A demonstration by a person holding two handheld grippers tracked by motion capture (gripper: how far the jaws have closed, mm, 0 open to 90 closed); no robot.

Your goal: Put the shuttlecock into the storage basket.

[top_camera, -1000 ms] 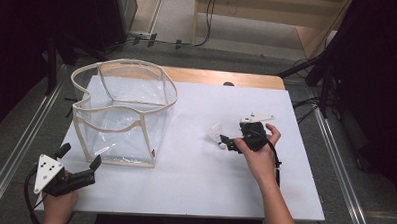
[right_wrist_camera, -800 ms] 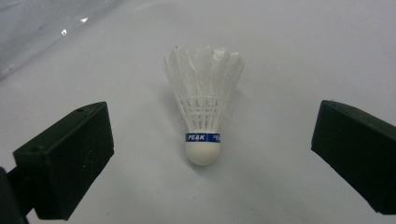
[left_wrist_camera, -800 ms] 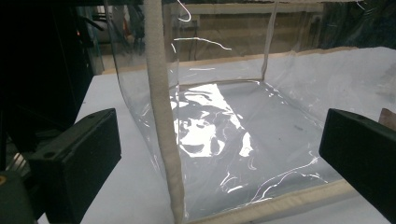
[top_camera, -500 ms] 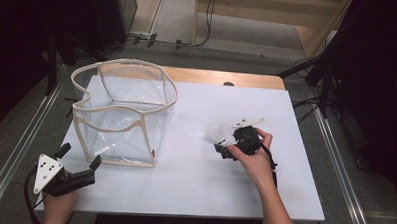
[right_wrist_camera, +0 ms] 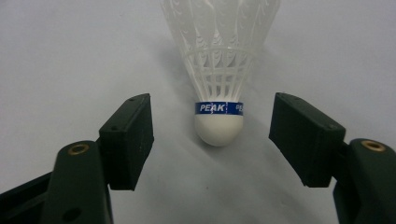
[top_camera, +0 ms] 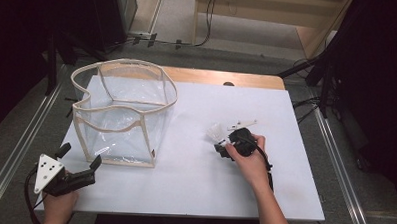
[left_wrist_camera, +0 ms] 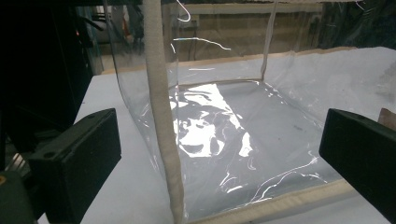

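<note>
The right gripper [right_wrist_camera: 212, 135] has just been closing; its jaws stand apart around the shuttlecock [right_wrist_camera: 219, 119], not touching it, right of the clear bag [top_camera: 124, 112]. The left gripper [top_camera: 77, 158] rests open near the bag's near-left corner.

We lose the shuttlecock's [right_wrist_camera: 219, 70] feather tips past the right gripper view's top edge, and in the high view it is too small for us to read its band.
</note>
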